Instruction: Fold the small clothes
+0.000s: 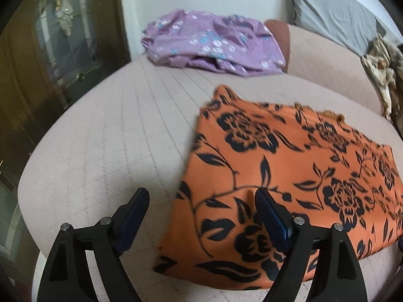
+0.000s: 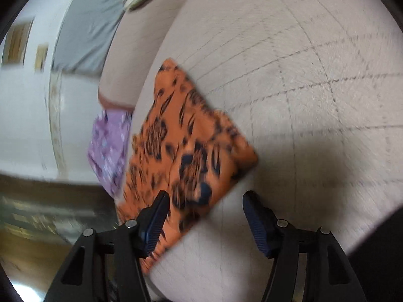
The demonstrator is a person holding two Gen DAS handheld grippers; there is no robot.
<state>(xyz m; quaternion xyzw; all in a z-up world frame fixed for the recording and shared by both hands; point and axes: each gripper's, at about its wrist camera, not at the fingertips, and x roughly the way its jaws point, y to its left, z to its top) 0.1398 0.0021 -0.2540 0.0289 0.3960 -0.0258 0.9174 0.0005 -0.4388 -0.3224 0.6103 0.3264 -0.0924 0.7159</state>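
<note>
An orange cloth with a black flower print (image 1: pixel 289 166) lies folded flat on the pale quilted cushion (image 1: pixel 105 136). My left gripper (image 1: pixel 201 201) hovers open over the cloth's near left edge, one finger above the cushion and the other above the fabric, with nothing pinched. In the right wrist view the same orange cloth (image 2: pixel 186 146) appears tilted and blurred. My right gripper (image 2: pixel 205 202) stands open above its near corner, holding nothing.
A crumpled purple flowered garment (image 1: pixel 214 42) lies at the far edge of the cushion, and shows again as purple fabric (image 2: pixel 108 146). A grey pillow (image 1: pixel 335 12) and a patterned throw (image 1: pixel 382 75) sit at the back right. A dark glass cabinet (image 1: pixel 50 58) stands left.
</note>
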